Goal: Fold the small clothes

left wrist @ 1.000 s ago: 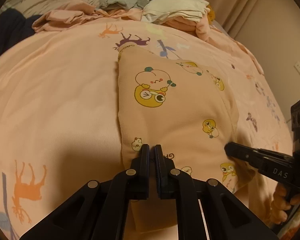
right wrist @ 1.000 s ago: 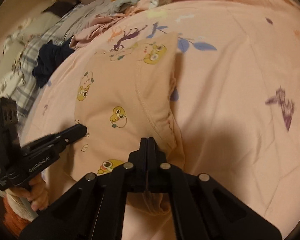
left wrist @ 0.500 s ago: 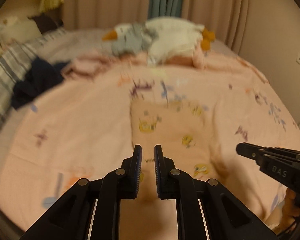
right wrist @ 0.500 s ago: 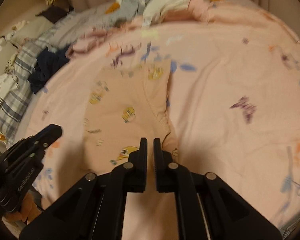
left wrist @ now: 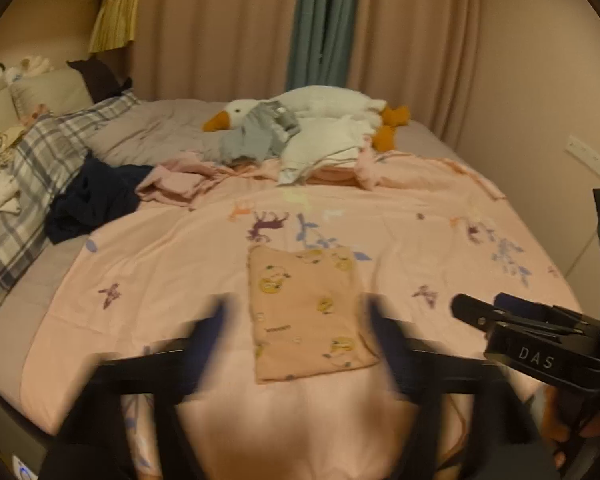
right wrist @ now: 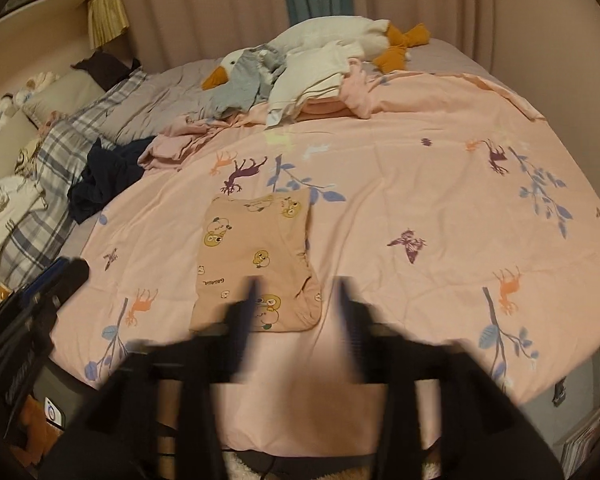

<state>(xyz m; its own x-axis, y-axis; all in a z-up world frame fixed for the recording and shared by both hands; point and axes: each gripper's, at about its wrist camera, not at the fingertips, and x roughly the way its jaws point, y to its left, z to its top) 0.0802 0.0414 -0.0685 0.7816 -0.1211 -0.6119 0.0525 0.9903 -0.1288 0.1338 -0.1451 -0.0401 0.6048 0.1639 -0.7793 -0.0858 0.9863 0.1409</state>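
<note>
Both hand-held grippers spread wide, empty: left (left wrist: 296, 344), right (right wrist: 296, 312); one folded peach garment (right wrist: 256, 264) flat on bedspread (right wrist: 440, 208).

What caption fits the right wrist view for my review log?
Folded cartoon-print garment lies flat on the pink quilt; right gripper open above it.

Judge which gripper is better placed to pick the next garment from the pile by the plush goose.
Left, marginally. Both grippers, left and right, hang open and empty near the folded peach garment. The clothes pile lies far up the bed, left of centre in both views, nearer the left gripper's side. Blur limits certainty.
</note>
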